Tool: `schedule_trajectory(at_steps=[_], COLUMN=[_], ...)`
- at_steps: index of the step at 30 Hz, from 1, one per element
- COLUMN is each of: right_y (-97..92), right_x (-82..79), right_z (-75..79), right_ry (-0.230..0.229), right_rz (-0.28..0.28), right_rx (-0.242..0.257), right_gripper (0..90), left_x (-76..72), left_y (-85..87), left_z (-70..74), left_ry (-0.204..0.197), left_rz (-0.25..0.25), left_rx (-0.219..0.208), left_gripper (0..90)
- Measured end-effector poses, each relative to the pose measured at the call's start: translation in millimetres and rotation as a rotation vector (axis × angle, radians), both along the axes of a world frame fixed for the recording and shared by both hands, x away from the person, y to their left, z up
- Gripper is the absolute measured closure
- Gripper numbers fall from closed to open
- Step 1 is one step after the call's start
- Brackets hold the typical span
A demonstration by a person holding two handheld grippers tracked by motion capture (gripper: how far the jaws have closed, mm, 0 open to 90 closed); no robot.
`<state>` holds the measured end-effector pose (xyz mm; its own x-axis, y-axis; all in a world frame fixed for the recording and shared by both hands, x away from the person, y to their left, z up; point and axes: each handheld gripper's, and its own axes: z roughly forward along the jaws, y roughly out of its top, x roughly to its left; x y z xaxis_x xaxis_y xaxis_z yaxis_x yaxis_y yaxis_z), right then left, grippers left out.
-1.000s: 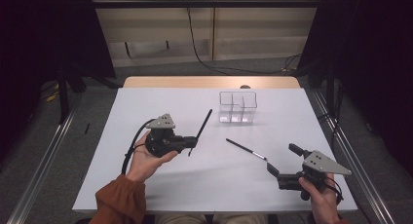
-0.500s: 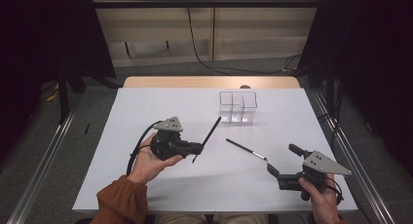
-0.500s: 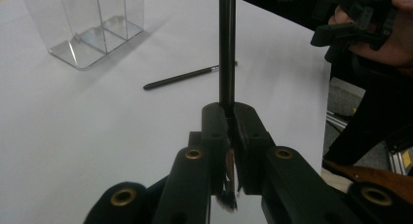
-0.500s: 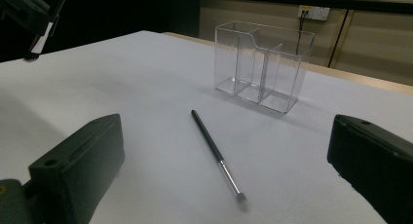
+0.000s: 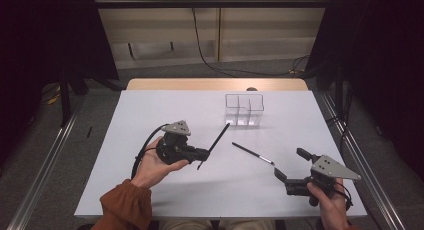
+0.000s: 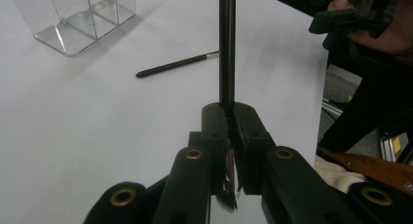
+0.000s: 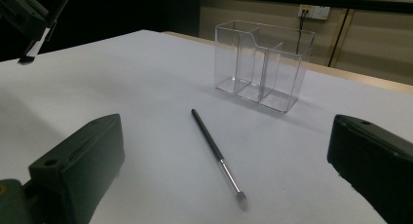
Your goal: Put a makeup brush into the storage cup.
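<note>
My left gripper (image 5: 202, 154) is shut on a thin black brush (image 5: 217, 141), held just above the white table left of centre. In the left gripper view the jaws (image 6: 229, 112) pinch the brush (image 6: 226, 48) near its bristle end, and the handle points away from them. A second black brush (image 5: 253, 154) with a silver ferrule lies flat on the table between the two grippers (image 6: 175, 64) (image 7: 214, 148). My right gripper (image 5: 291, 163) stands open at the near right, and its jaws (image 7: 228, 131) frame that lying brush without touching it.
A clear plastic organizer (image 5: 244, 109) with several compartments stands empty at the back centre (image 6: 78, 17) (image 7: 263, 63). The white table (image 5: 150, 115) has a wooden far edge. Metal rails run along the floor on both sides.
My left gripper has shifted slightly right and nearer to the person with the brush still in it. The right gripper and the lying brush have stayed put.
</note>
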<state>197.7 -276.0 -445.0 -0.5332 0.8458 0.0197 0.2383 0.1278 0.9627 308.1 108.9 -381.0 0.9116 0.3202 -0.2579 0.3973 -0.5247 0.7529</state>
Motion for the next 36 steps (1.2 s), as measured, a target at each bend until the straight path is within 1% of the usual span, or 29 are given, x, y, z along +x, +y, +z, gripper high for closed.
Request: schedule_trajectory(at_steps=[2, 4, 7, 9, 12, 13, 15, 18, 22, 25, 26, 28, 30, 31, 32, 33, 35, 36], right_y=[0.1, 0.0, 0.1, 0.3, 0.3, 0.3, 0.2, 0.3, 0.4, 0.4, 0.5, 0.4, 0.4, 0.4, 0.5, 0.5, 0.6, 0.5], right_x=[0.0, 0.0, 0.0, -0.1, -0.1, -0.1, 0.0, -0.2, -0.1, -0.1, -0.1, -0.1, -0.1, 0.0, 0.1, 0.1, 0.0, 0.1], right_z=[0.0, 0.0, 0.0, 0.1, 0.1, 0.1, 0.0, 0.0, 0.0, -0.1, 0.0, 0.0, -0.1, -0.1, -0.1, -0.1, -0.1, -0.2], right_ry=[0.0, -0.001, 0.0, 0.001, 0.001, 0.0, -0.001, 0.001, 0.001, 0.001, 0.001, 0.002, 0.002, 0.002, 0.002, 0.002, 0.003, 0.003], right_rz=[0.001, 0.003, 0.003, 0.004, 0.004, 0.003, 0.003, 0.003, 0.004, 0.005, 0.005, 0.004, 0.004, 0.004, 0.005, 0.005, 0.006, 0.006], right_rx=[0.001, -0.001, -0.001, 0.001, 0.001, 0.002, 0.001, 0.002, 0.003, 0.003, 0.003, 0.003, 0.002, 0.003, 0.003, 0.002, 0.002, 0.005], right_gripper=[0.0, 0.0, 0.0, 0.0, 0.0, 0.0, 0.0, 0.0, 0.0, 0.0, 0.0, 0.0, 0.0, 0.0, 0.0, 0.0, 0.0, 0.0], left_x=[-0.6, -0.6, -0.2, -0.2, -0.3, 0.0, 0.3, 1.4, 4.0, 4.5, 5.1, 5.4, 6.4, 6.9, 6.5, 7.2, 7.5, 7.1], left_y=[-1.3, -1.7, -2.4, -3.9, -7.1, -7.9, -8.4, -9.2, -9.6, -10.4, -10.5, -11.4, -12.3, -12.7, -13.6, -13.8, -14.8, -15.7], left_z=[1.7, 4.3, 8.2, 9.7, 10.5, 10.5, 12.1, 14.3, 18.8, 21.1, 21.5, 21.1, 20.4, 19.7, 19.4, 19.0, 18.3, 17.1], left_ry=[-0.003, 0.001, 0.004, 0.003, 0.006, 0.002, 0.008, 0.022, 0.024, 0.025, 0.027, 0.035, 0.035, 0.041, 0.041, 0.043, 0.047, 0.056], left_rz=[-0.01, -0.015, -0.011, -0.021, -0.036, -0.04, -0.039, -0.044, -0.056, -0.073, -0.083, -0.077, -0.082, -0.09, -0.085, -0.095, -0.097, -0.093], left_rx=[0.017, 0.034, 0.059, 0.075, 0.113, 0.119, 0.116, 0.128, 0.181, 0.2, 0.207, 0.216, 0.246, 0.251, 0.258, 0.264, 0.274, 0.274], left_gripper=[84.5, 84.5, 84.5, 84.5, 84.5, 84.5, 84.4, 84.4, 84.4, 84.4, 84.4, 84.4, 84.4, 84.4, 84.4, 84.4, 84.4, 84.4])
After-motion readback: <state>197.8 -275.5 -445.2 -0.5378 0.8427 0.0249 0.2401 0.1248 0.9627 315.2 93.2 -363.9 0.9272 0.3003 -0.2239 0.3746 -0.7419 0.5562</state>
